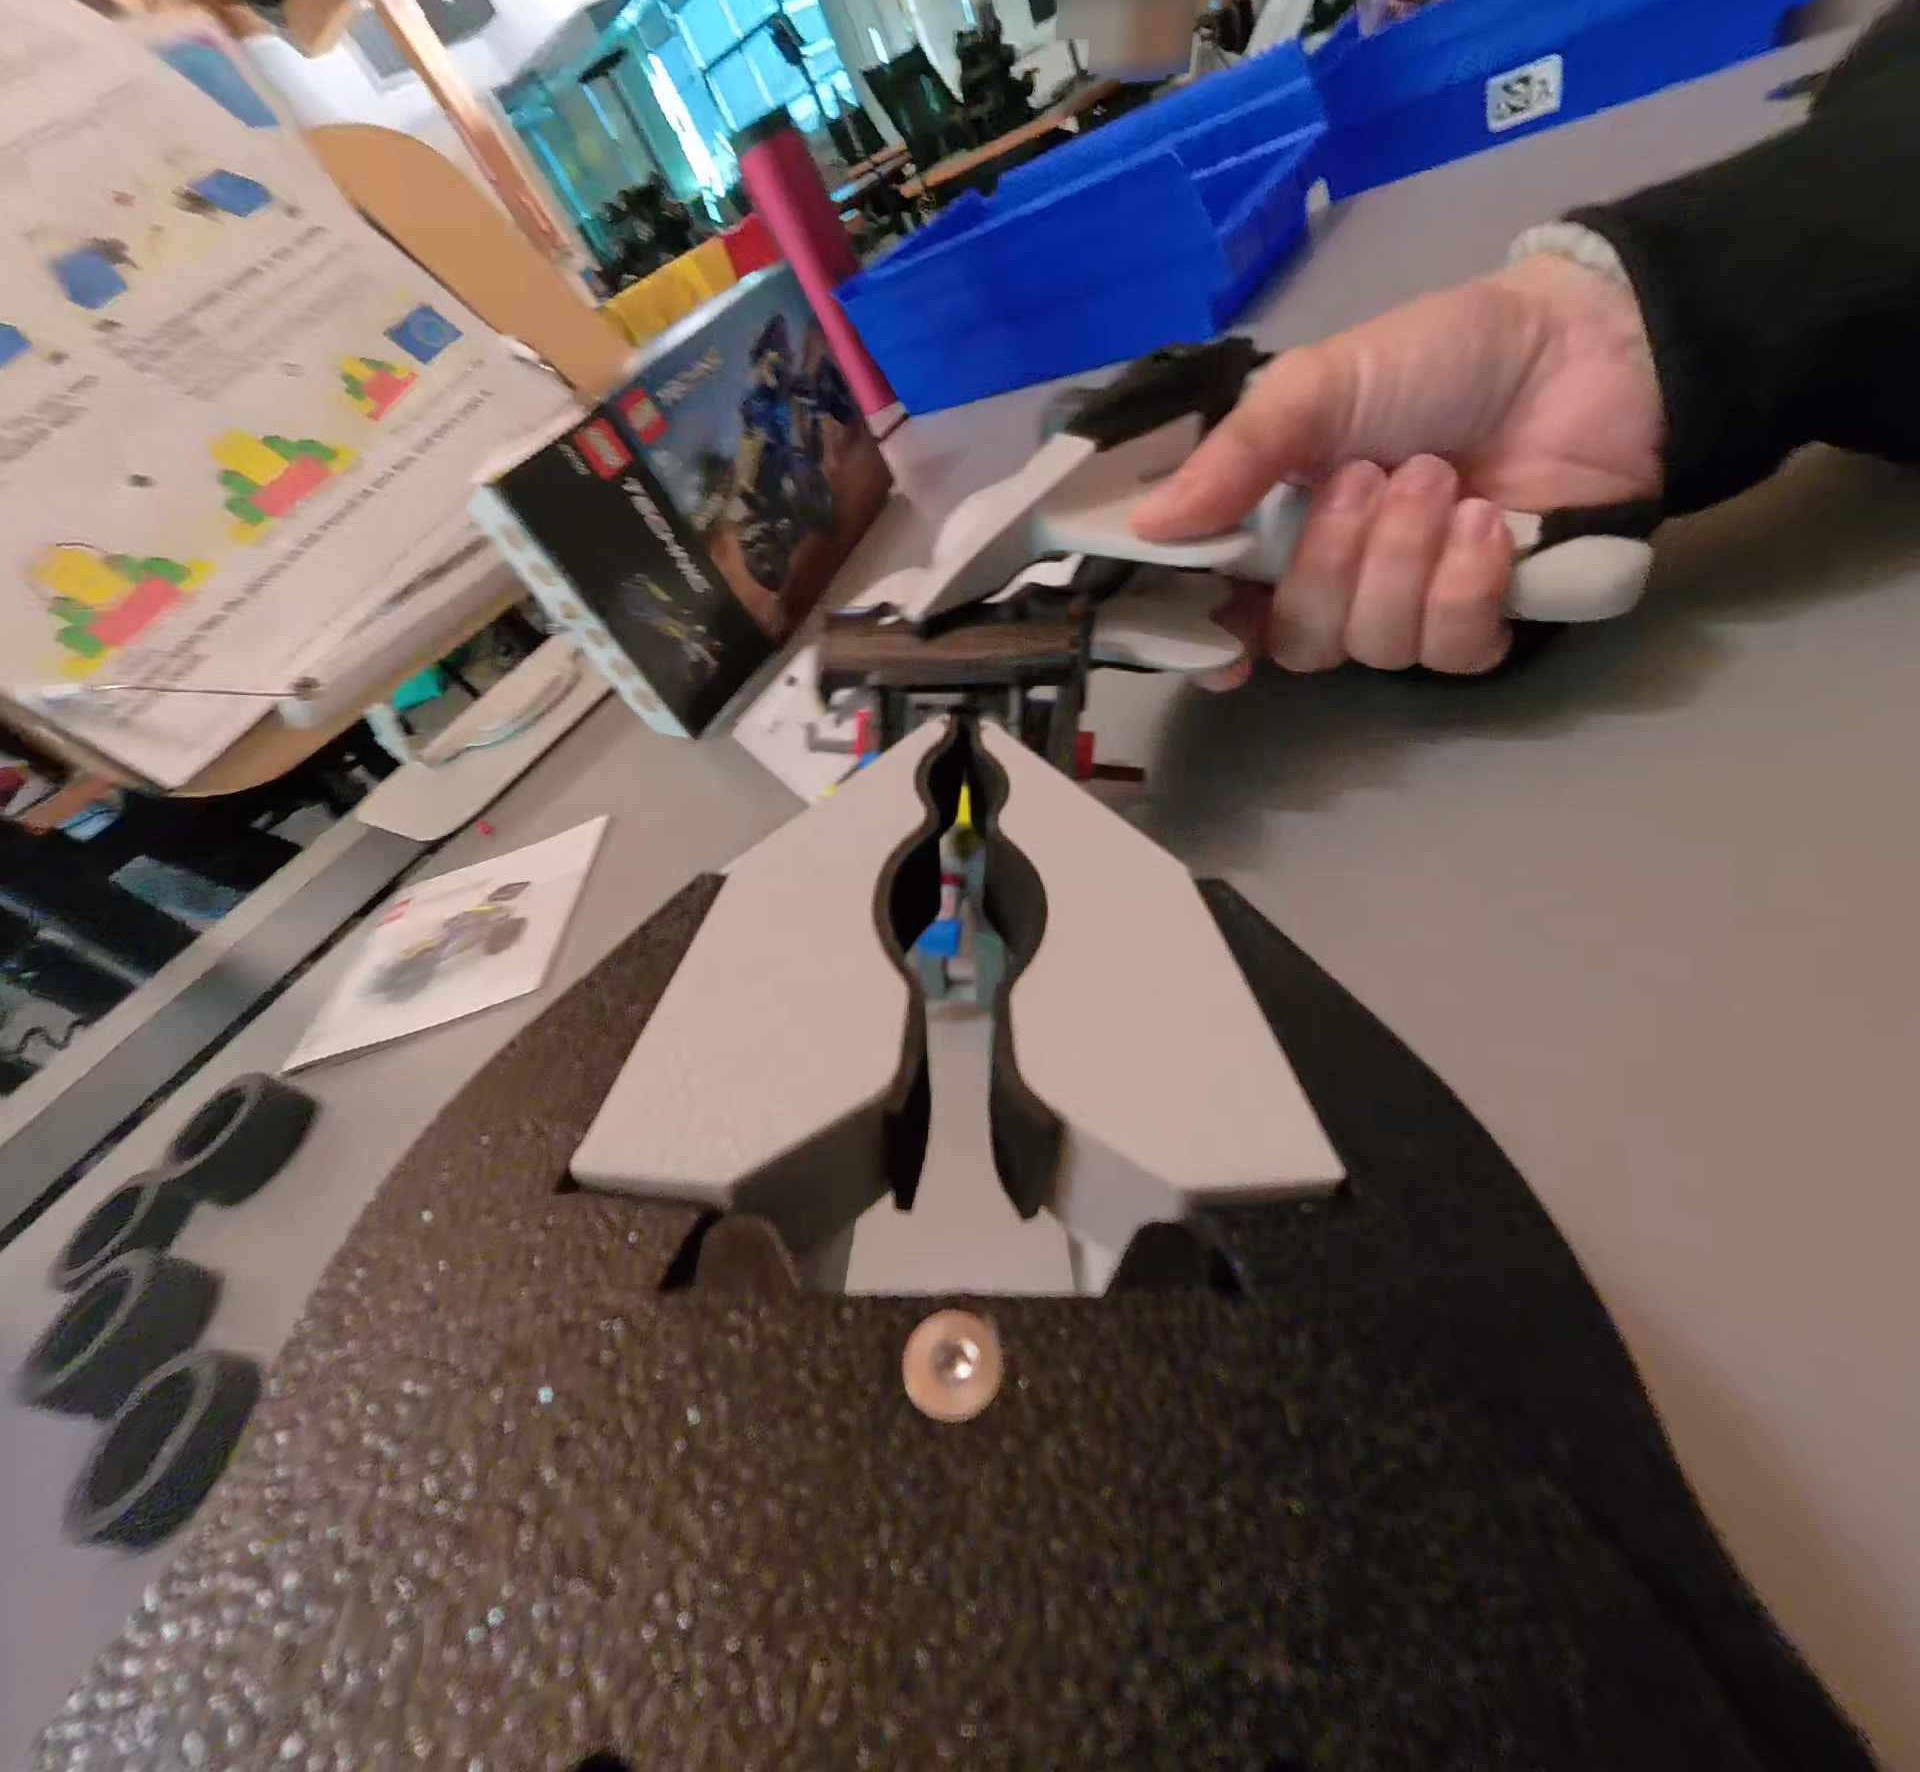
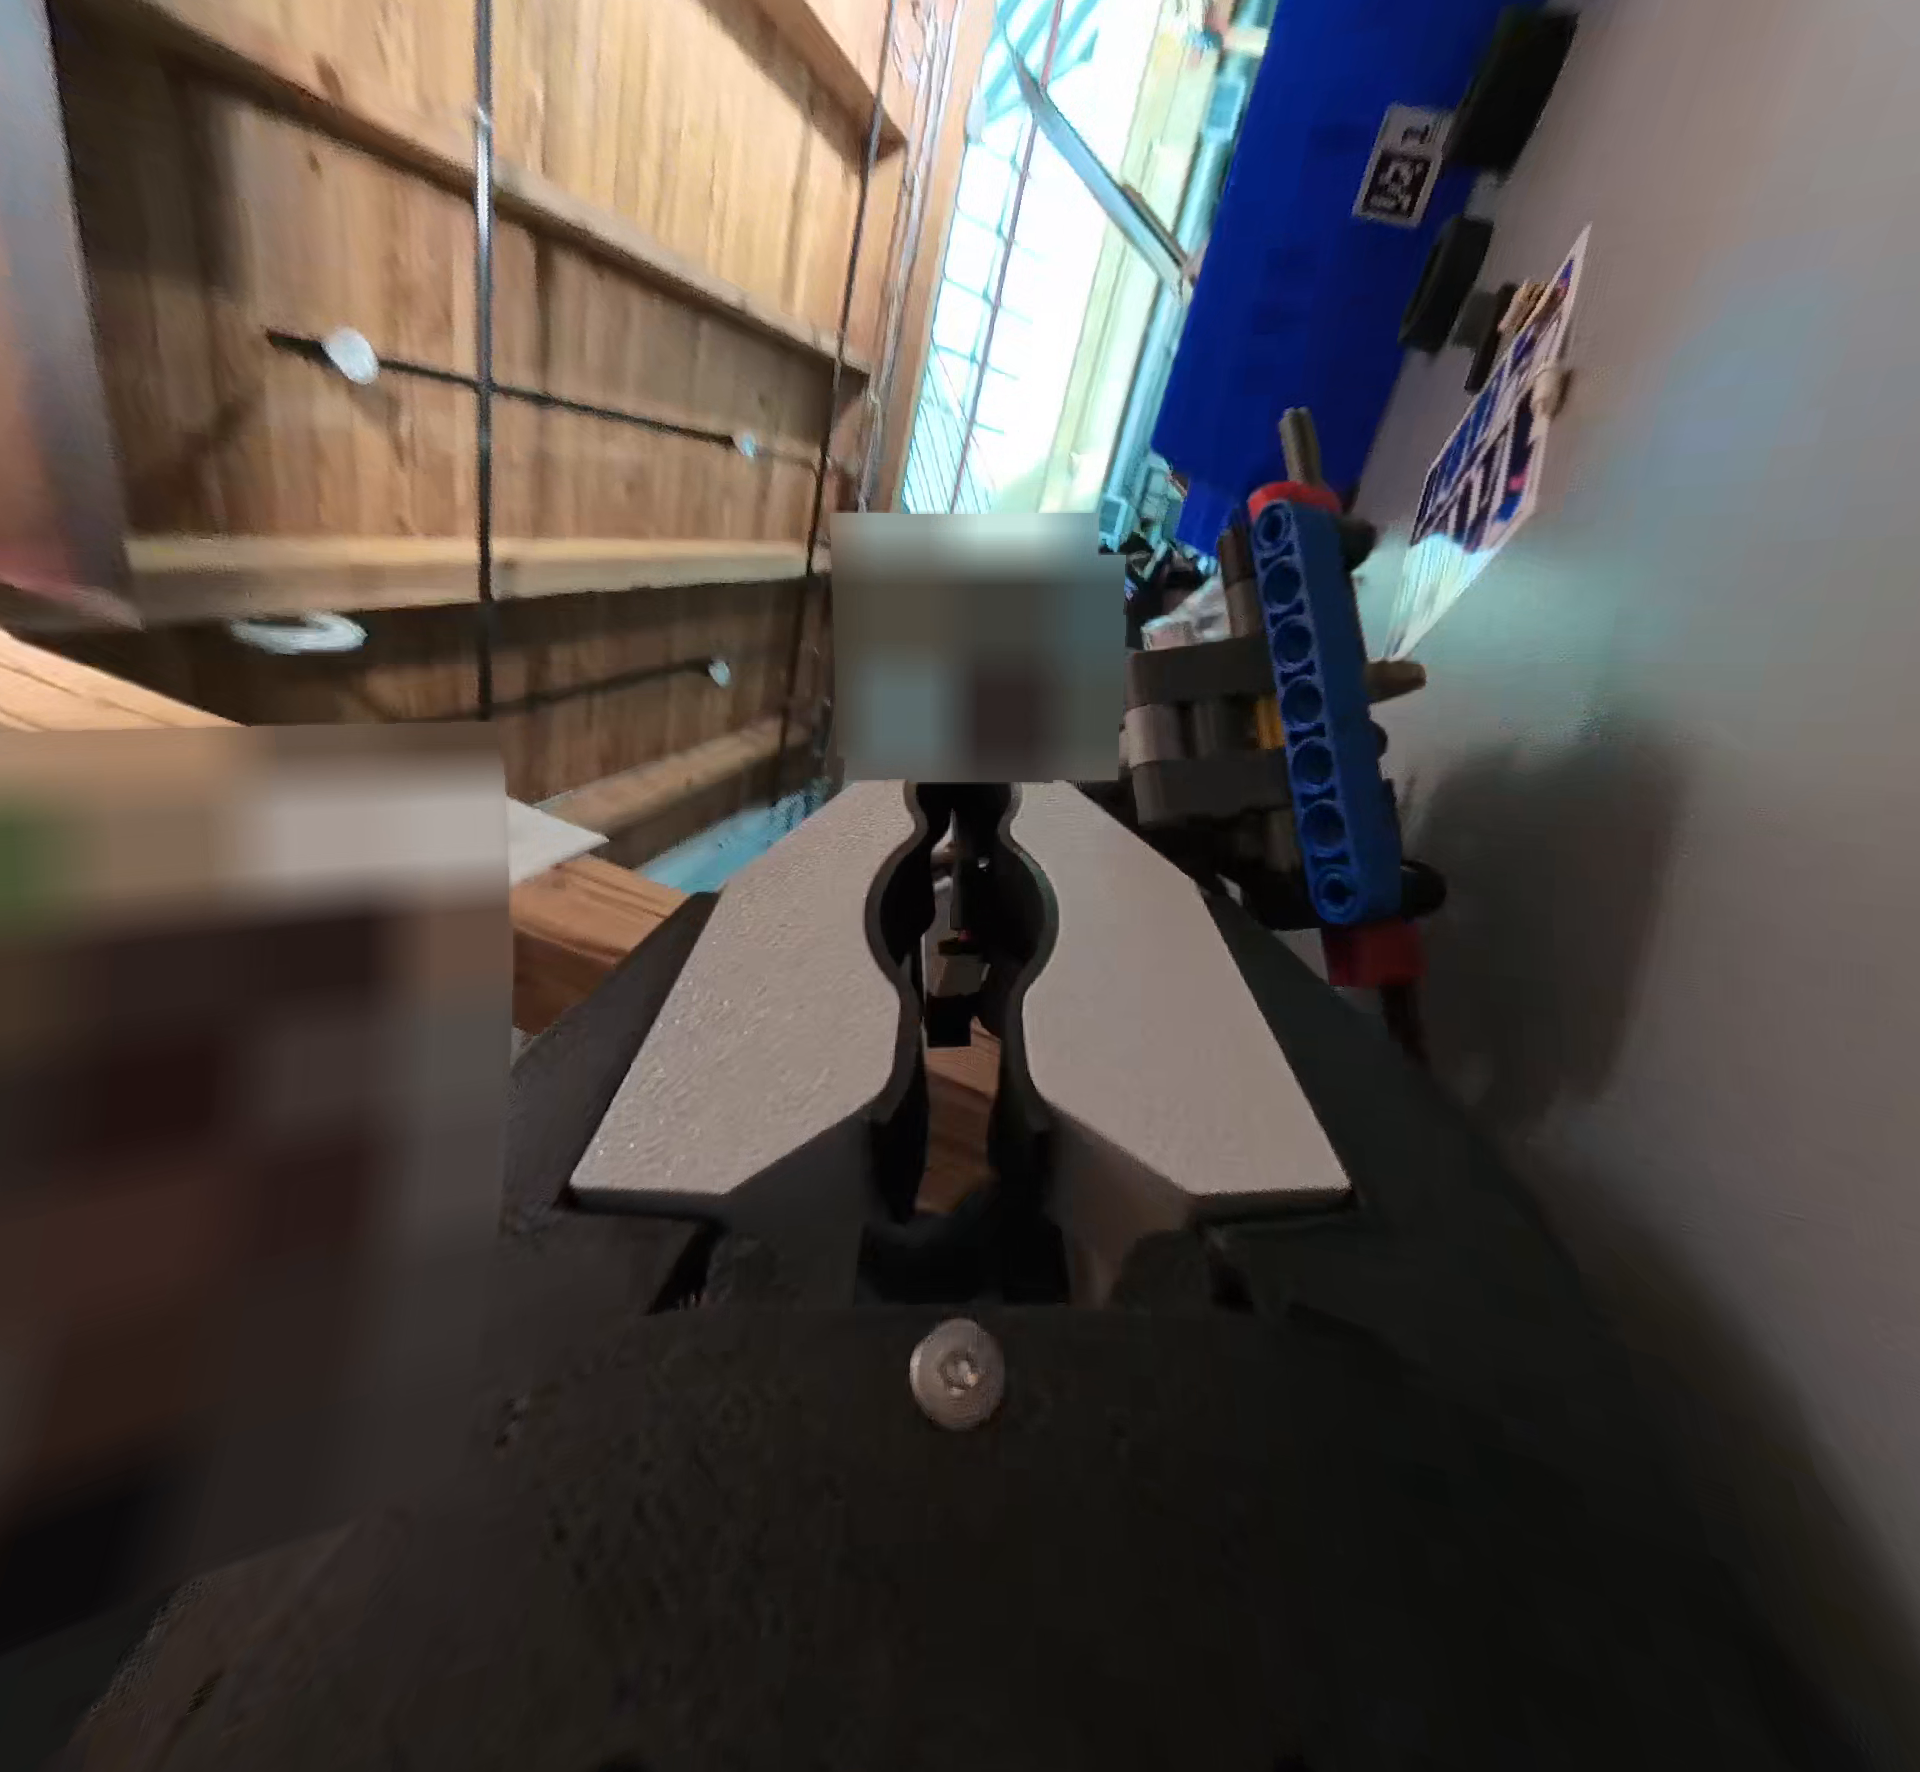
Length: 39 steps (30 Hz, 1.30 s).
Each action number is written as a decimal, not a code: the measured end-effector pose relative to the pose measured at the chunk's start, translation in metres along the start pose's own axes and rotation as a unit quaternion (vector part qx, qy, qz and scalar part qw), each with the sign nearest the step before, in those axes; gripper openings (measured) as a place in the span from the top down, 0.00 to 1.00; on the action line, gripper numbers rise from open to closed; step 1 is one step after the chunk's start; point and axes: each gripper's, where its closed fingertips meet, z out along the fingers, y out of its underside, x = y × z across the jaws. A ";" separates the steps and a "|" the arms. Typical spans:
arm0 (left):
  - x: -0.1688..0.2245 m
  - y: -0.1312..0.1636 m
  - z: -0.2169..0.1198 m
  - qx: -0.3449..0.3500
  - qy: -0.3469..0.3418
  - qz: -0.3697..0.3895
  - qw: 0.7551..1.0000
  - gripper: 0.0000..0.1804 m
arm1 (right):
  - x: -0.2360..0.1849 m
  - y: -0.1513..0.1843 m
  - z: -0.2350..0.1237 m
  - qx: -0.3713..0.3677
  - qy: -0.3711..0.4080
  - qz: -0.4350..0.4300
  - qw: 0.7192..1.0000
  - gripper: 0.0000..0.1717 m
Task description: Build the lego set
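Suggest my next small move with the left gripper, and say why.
Probably ease the left gripper back slightly. Its closed tips crowd the brick model, where the right gripper rests on the dark top beam.

toy box (image 1: 691, 496) w/ logo, blue bin (image 1: 1558, 112) w/ code tag

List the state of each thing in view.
Left gripper, shut, tips at the toy build.
Right gripper, shut, against the top of the toy build.
Toy build, partly assembled, no tires on.
Tires, loose on the table.
Booklet, closed, flat.
Box, standing, tilted.
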 end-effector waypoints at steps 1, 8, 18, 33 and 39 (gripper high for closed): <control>-0.008 -0.003 -0.005 0.002 -0.007 -0.007 1.000 1.00 | -0.001 -0.003 -0.003 0.007 0.001 -0.004 1.000 1.00; -0.015 0.028 -0.011 -0.066 0.051 -0.092 0.992 0.97 | 0.002 -0.007 -0.006 0.016 0.011 0.001 1.000 1.00; 0.000 0.034 0.019 -0.105 0.059 -0.062 0.991 0.93 | 0.006 -0.011 -0.008 0.015 0.020 0.021 0.999 0.99; -0.002 0.034 0.027 -0.101 0.088 -0.083 0.987 0.98 | 0.010 -0.015 -0.014 -0.002 0.033 0.041 0.999 0.98; -0.001 0.033 0.034 -0.113 0.078 -0.060 0.989 0.98 | 0.013 -0.025 -0.016 0.029 0.043 0.035 0.998 0.97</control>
